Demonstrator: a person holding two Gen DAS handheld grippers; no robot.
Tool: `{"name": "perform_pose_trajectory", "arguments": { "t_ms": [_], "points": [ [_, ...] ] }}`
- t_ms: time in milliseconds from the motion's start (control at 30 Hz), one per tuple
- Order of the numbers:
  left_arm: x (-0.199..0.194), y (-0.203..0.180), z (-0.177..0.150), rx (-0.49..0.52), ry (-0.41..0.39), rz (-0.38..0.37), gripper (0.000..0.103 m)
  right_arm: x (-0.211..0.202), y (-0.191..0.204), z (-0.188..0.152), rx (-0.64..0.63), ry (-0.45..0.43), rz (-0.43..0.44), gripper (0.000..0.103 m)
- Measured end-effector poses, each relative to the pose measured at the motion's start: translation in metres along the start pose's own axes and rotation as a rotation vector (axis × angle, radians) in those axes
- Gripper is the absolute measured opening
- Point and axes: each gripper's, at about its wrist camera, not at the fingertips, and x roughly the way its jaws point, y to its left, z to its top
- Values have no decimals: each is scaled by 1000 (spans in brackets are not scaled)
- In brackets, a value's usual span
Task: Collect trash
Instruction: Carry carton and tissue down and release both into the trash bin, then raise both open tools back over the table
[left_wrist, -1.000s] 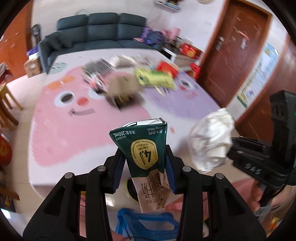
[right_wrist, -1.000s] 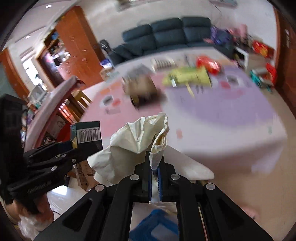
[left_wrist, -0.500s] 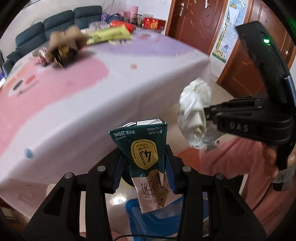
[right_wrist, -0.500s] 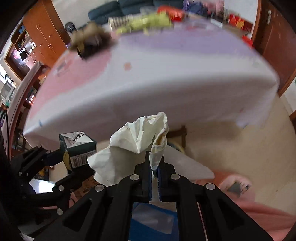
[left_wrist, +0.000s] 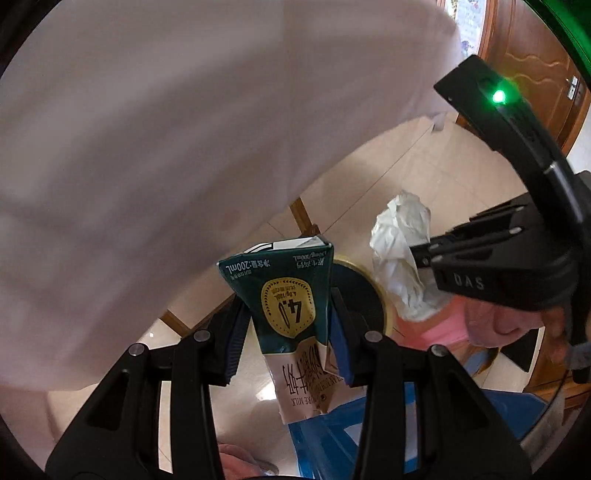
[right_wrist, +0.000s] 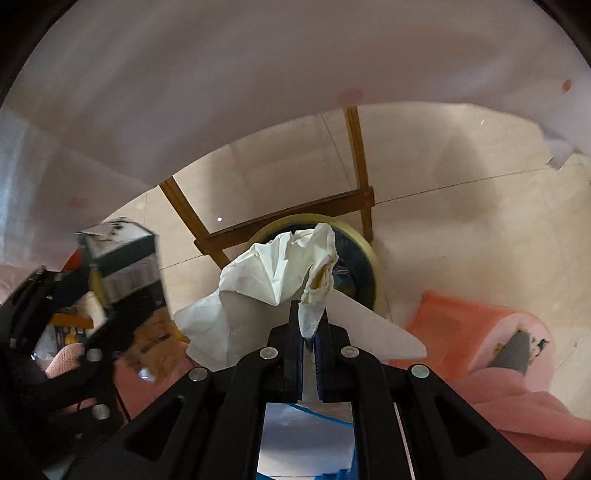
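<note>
Trash is in both grippers at this moment. A green-and-white milk carton stands upside down at the centre of the left wrist view, its printed faces pinched between the blue pads of the left gripper, whose jaws are set about halfway, as wide as the carton's body. Held by its sides and upright, it would probably fall straight on release. A crumpled white paper napkin fans out above the right gripper at the centre of the right wrist view; those jaws are almost fully together, biting only one twisted tail of the paper, which is enough for something so light.

Just behind both items sits a round bin with a pale yellow rim and a dark inside, on the tiled floor beside the wooden leg frame. Both grippers point steeply down toward it, side by side, so the step in hand looks like carrying the two pieces to the bin mouth together. Neither piece is plainly over the opening yet.

The tablecloth hanging off the worktop fills the upper part of both frames. A pink slipper lies at lower right of the right wrist view. Something blue shows under the left gripper; what it is cannot be told.
</note>
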Motion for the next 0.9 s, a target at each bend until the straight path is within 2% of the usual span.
{"name": "perform_pose_trajectory", "arguments": {
  "t_ms": [200,367,467,533,567,600,633,667,900],
  "points": [
    [29,-1,0,-6,34,13,38,13,-10,-11,30,25,26,5],
    [40,-1,5,-1,49,36,38,28,-7,3,51,48,62,6],
    [45,0,16,-2,35,33,41,33,-7,7,53,59,78,10],
    [47,-2,20,-2,42,16,61,37,-5,26,66,51,84,29],
    [49,-8,20,1,42,25,80,37,-3,39,77,39,89,36],
    [48,-9,20,4,41,25,92,33,-6,39,92,12,95,42],
    [49,-8,23,7,38,30,92,32,-4,45,101,-4,100,50],
    [49,-8,23,9,39,29,92,34,-1,48,107,-20,102,52],
    [41,-3,32,7,46,24,92,31,-2,58,92,-22,63,52]
  ]
}}
